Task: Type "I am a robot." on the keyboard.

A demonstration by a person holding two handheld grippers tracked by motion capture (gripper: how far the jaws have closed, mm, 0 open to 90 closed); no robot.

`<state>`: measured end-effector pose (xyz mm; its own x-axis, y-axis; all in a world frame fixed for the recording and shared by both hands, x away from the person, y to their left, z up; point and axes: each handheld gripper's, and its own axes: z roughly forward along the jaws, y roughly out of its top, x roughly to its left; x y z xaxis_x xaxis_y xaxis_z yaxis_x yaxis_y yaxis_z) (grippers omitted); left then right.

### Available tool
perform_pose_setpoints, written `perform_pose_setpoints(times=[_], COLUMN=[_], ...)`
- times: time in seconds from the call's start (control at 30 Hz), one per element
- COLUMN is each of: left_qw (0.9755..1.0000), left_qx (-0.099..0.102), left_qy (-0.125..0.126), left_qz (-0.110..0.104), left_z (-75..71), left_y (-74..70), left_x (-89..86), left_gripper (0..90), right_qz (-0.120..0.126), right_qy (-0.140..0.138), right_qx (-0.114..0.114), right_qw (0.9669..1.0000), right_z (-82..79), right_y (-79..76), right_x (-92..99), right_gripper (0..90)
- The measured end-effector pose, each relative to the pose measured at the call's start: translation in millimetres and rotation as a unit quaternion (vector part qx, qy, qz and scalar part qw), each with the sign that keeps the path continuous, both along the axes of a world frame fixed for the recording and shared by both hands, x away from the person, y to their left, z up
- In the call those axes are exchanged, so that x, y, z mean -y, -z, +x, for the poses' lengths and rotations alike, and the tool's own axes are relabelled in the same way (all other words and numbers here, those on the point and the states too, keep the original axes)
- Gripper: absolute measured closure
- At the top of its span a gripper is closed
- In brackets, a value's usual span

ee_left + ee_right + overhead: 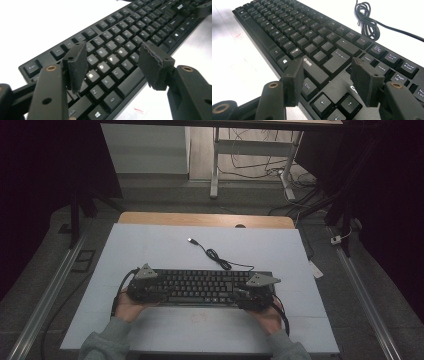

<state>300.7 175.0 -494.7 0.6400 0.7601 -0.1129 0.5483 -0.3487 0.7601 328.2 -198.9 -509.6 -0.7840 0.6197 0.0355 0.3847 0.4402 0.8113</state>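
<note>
Both the left gripper point(150, 292) and right gripper point(252, 296) hover wide open over the black plastic keyboard point(200, 286), and a careless dip could press keys.

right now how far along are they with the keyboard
Done: the black keyboard lies flat on the white mat, its cable loose with the plug unconnected. In hand: the left tongs hover open over the letter keys, the right tongs open over the arrow keys; neither grips anything. Left: whatever pressing or lifting is meant looks not yet begun.
</note>
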Motion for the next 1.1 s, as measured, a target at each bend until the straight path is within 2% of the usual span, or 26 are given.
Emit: perform_pose_setpoints(times=[0.53,0.63,0.7,0.77,0.8,0.83,0.87,0.9,1.03,1.1], left_qw=[0.9995,0.9994,0.9995,0.9995,0.9994,0.9994,0.9994,0.9994,0.9993,0.9992], left_qx=[-0.013,-0.012,-0.011,-0.012,-0.014,-0.015,-0.016,-0.016,-0.017,-0.017], left_qy=[-0.028,-0.031,-0.03,-0.029,-0.028,-0.028,-0.027,-0.026,-0.026,-0.026], left_qz=[0.008,0.009,0.01,0.01,0.01,0.012,0.014,0.015,0.022,0.024], left_z=[6.8,7.1,7.5,7.8,7.8,8.1,8.3,8.4,9.1,9.5], left_y=[12.1,13.1,13.7,14.7,15.2,15.9,16.5,17.2,19.5,20.9], left_x=[-15.2,-16.8,-17.8,-18.4,-18.5,-18.6,-18.6,-18.5,-18.9,-18.7], left_gripper=[50.2,55.7,63.0,65.4,70.3,70.3,75.5,75.5,86.7,88.7], right_qz=[-0.011,-0.013,-0.014,-0.013,-0.014,-0.013,-0.014,-0.014,-0.014,-0.017], right_qy=[-0.001,-0.001,-0.002,-0.002,-0.002,-0.003,-0.002,-0.002,-0.003,-0.003], right_qx=[0.0,0.0,0.0,0.0,-0.001,-0.001,-0.002,-0.002,-0.004,-0.004], right_qw=[0.9999,0.9999,0.9999,0.9999,0.9999,0.9999,0.9999,0.9999,0.9999,0.9998], right_z=[0.6,0.5,0.7,0.7,0.8,0.8,0.7,0.7,0.6,0.6], right_y=[1.2,1.4,1.6,1.7,1.8,2.0,2.2,2.2,2.7,2.8], right_x=[-0.8,-1.1,-1.2,-1.2,-1.3,-1.4,-1.8,-1.8,-2.5,-2.8], right_gripper=[44.3,44.2,44.2,44.2,44.2,44.2,44.2,44.2,44.0,44.0])
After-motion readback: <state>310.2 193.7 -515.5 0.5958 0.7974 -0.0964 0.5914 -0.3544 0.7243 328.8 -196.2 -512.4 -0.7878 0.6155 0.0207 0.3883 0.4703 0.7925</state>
